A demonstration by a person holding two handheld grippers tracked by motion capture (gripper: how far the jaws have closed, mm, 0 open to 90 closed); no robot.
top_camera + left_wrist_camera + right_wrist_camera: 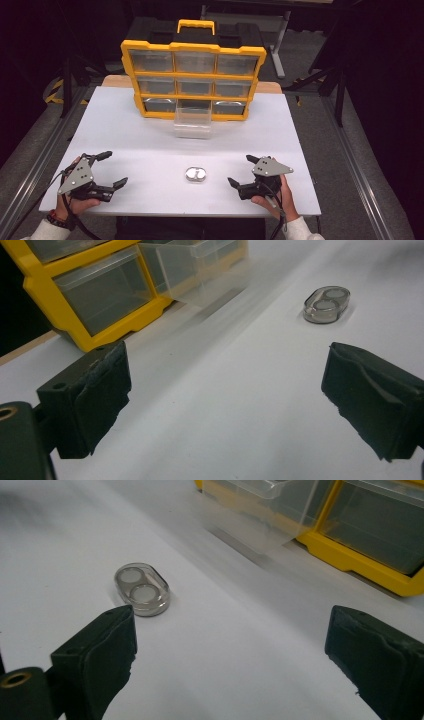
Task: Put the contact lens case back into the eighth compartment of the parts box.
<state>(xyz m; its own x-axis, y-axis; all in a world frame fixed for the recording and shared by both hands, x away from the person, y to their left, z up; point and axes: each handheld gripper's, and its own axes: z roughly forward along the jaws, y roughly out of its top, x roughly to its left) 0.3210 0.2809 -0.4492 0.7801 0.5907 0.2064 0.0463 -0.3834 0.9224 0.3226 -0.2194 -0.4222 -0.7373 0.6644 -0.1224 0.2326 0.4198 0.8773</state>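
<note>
One clear drawer [192,121] (pulled out) from organizer [194,80].

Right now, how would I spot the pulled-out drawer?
Find the yellow drawer cabinet standing at the white table's far edge. The clear drawer juts from the middle of its bottom row. Its neighbours sit flush in the frame.

Matt white table [140,145]. Glossy yellow plastic organiser [193,80], clear plastic drawers [192,122]. Small case [195,174]: clear glossy plastic, two metallic discs inside. Jaw pads: matt black, rough-edged. Bare wood strip [117,80] at table's far edge.
</note>
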